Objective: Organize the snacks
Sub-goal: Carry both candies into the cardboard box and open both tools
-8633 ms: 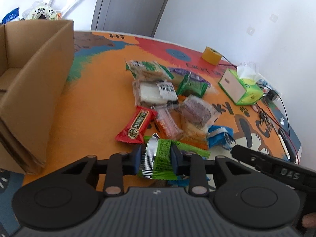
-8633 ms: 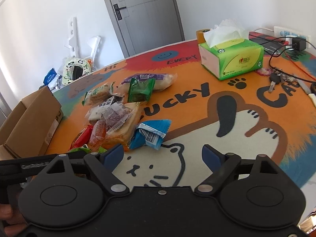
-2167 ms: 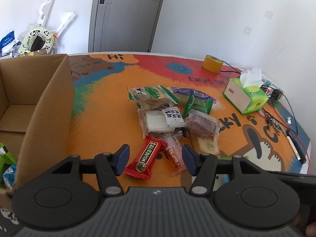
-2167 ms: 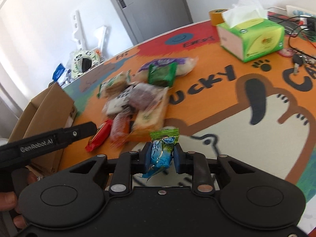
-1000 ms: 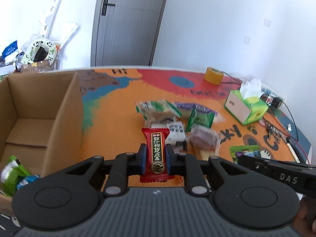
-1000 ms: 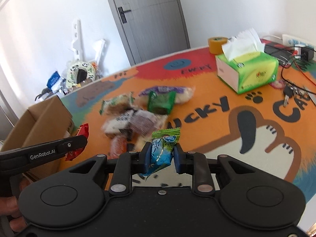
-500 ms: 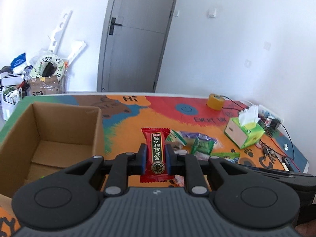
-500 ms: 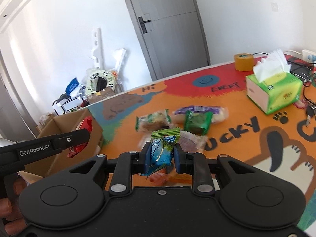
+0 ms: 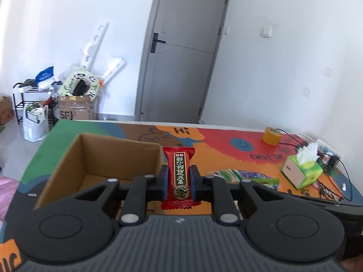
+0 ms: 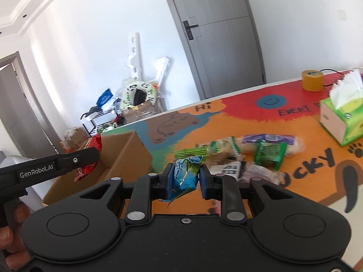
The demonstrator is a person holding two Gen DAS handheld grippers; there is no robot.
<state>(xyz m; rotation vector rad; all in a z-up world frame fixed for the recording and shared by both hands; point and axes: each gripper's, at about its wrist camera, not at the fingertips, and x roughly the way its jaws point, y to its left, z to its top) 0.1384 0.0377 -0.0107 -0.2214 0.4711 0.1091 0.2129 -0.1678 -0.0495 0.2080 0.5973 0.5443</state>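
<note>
- Red-wrapped snack bar point(image 9: 179, 176) pinched upright in the left gripper point(image 9: 179, 179), raised at the near right corner of the open cardboard box point(image 9: 106, 156), likely so as to drop in cleanly.
- Blue-and-green snack packet point(image 10: 185, 176) clamped in the right gripper point(image 10: 185, 179), carried above the table point(image 10: 226, 117) just right of the box, probably next in line.
- Both sets of jaws nearly closed, pads pressed against the wrappers' sides.
- Remaining snacks point(image 10: 249, 151) left heaped on the orange cloth, well apart from the box, near the tissue box point(image 10: 342, 122).
</note>
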